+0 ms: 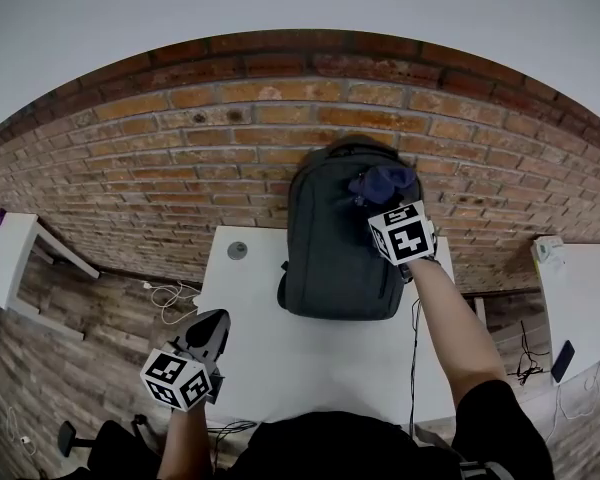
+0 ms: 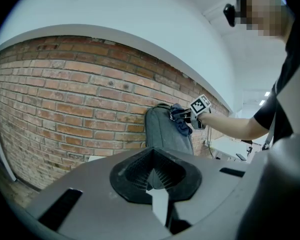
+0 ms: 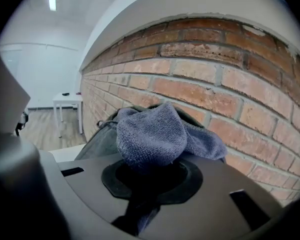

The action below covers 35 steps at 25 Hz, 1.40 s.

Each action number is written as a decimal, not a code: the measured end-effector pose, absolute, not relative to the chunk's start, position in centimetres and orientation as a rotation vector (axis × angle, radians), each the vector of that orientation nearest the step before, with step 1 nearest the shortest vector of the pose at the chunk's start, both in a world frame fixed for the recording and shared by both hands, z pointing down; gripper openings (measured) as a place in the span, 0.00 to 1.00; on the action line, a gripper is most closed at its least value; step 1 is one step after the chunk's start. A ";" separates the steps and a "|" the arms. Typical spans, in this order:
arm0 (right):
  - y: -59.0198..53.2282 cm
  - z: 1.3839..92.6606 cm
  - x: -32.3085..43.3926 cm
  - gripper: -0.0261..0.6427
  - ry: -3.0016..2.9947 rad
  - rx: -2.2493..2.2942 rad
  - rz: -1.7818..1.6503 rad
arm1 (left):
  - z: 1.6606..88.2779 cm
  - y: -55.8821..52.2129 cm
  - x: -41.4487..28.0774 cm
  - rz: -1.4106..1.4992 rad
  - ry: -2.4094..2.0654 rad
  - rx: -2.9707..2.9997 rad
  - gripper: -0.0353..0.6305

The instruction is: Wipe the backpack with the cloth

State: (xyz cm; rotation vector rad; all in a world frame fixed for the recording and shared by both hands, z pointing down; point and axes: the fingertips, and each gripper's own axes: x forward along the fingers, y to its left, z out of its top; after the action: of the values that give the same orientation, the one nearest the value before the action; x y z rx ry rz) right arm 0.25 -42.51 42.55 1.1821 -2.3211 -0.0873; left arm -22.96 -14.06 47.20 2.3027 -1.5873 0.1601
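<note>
Blue cloth (image 3: 150, 134) gripped by right gripper (image 1: 378, 200), against grey backpack (image 1: 330, 258).

Cloth (image 3: 149, 134): fuzzy microfibre, matt. Backpack (image 1: 330, 258): smooth woven fabric, matt. Wall (image 1: 180, 148): rough brick. Desk (image 1: 280, 358): smooth, matt white. Floor (image 1: 80, 348): wood planks.

Backpack (image 1: 335, 248): dark grey, upright on desk (image 1: 280, 358), back against brick wall (image 1: 180, 158). Cloth (image 1: 382, 182): blue, bunched at its 1 o'clock corner.
</note>
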 end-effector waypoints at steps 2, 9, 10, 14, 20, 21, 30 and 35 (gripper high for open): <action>-43.5 41.1 0.3 0.14 -2.316 1.217 -0.121 | 47.4 -14.0 -23.3 0.158 -1.590 2.294 0.05; -46.3 37.7 -0.8 0.14 -2.333 1.261 -0.149 | 47.3 -14.5 -24.3 0.162 -1.600 2.286 0.05; -46.4 37.6 -1.3 0.14 -2.339 1.256 -0.151 | 47.3 -14.5 -24.4 0.164 -1.602 2.285 0.04; -46.4 37.8 -3.0 0.14 -2.364 1.235 -0.135 | 47.4 -14.7 -24.4 0.164 -1.599 2.282 0.05; -45.5 38.9 -3.6 0.14 -2.408 1.198 -0.084 | 47.7 -14.4 -24.8 0.160 -1.614 2.262 0.05; -45.3 39.2 -3.7 0.14 -2.409 1.188 -0.083 | 47.7 -14.4 -24.8 0.159 -1.615 2.259 0.05; -41.9 42.0 -5.4 0.14 -2.440 1.023 -0.099 | 47.4 -13.9 -24.3 0.162 -1.627 2.260 0.05; -39.2 44.3 -6.2 0.14 -2.439 0.918 -0.126 | 47.2 -13.6 -24.2 0.166 -1.637 2.257 0.04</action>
State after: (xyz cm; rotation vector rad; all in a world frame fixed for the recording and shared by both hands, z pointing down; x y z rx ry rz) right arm -6.15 -39.21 44.29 0.9184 -2.4391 -0.1261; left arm -24.21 -13.57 47.18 2.2566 -1.6372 0.1664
